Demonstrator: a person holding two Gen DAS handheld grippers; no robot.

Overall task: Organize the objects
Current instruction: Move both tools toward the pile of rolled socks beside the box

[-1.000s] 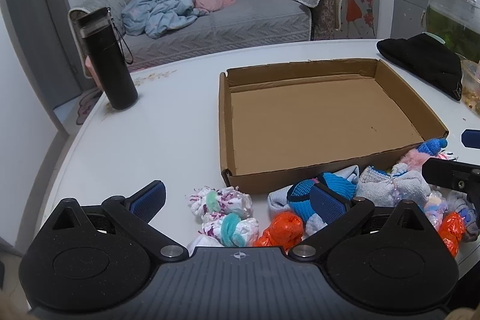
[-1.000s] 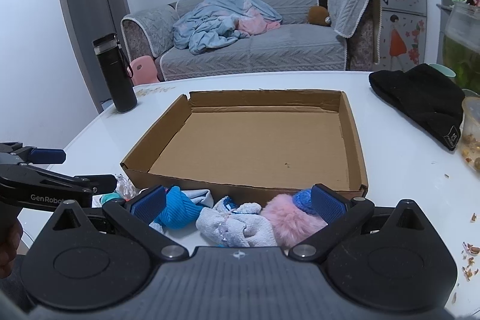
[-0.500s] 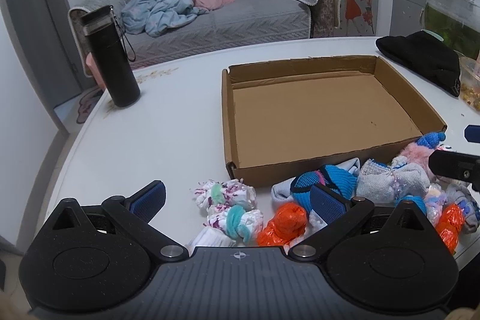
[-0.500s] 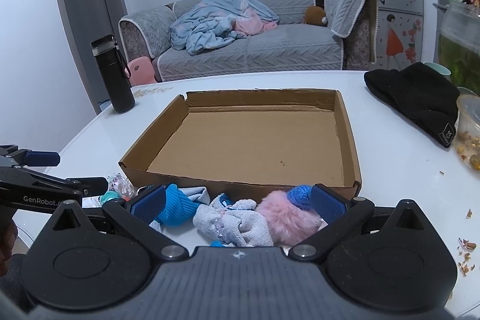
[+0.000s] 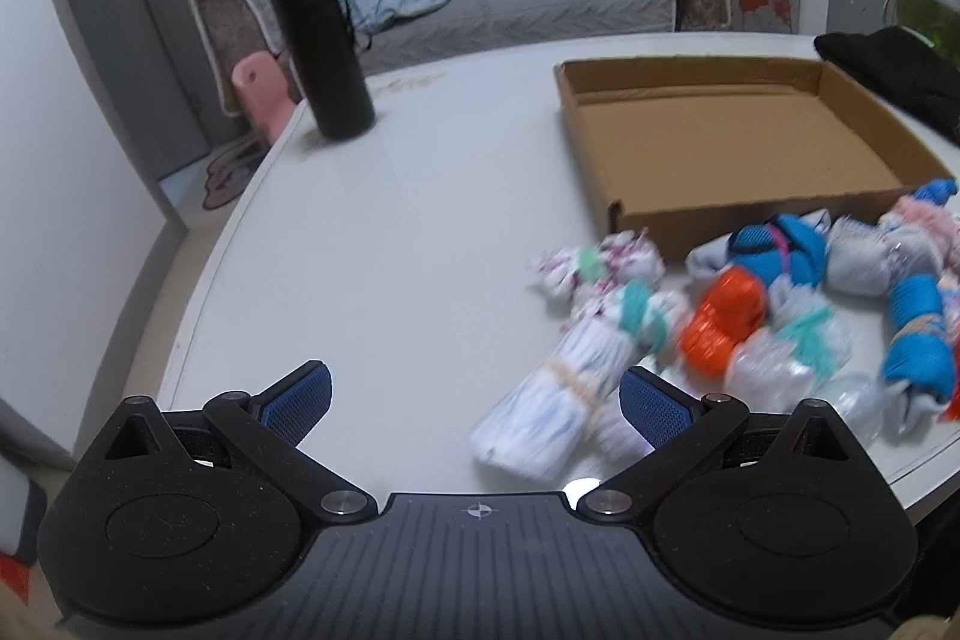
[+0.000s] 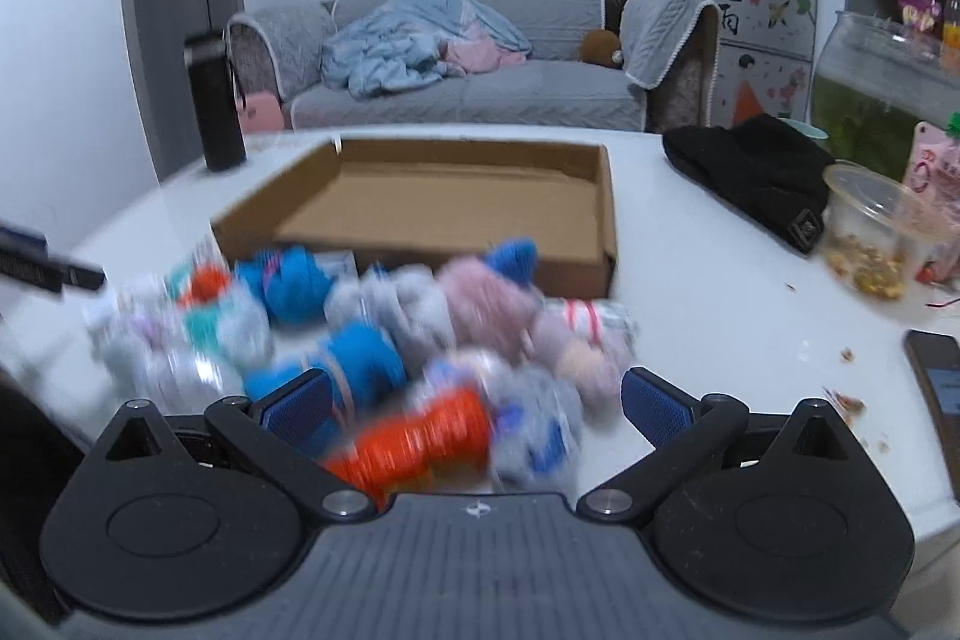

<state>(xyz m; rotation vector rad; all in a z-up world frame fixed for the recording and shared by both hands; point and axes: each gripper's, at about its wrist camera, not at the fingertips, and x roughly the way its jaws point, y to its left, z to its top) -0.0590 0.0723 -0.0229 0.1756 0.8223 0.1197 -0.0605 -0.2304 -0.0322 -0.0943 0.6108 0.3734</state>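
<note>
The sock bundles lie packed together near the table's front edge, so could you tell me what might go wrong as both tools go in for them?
1. The bundles touch, so the open right tool, with the orange bundle between its fingers, may drag a neighbour along.
2. The white striped bundle lies close to the table edge; a nudge from the open left tool could push it off.
3. Both views are blurred, so aim may be poor.

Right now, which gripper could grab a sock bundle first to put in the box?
Probably the right gripper: it is open with the orange bundle between its fingers. The left gripper, also open, has the white bundle off to one side. The cardboard box is empty.
</note>
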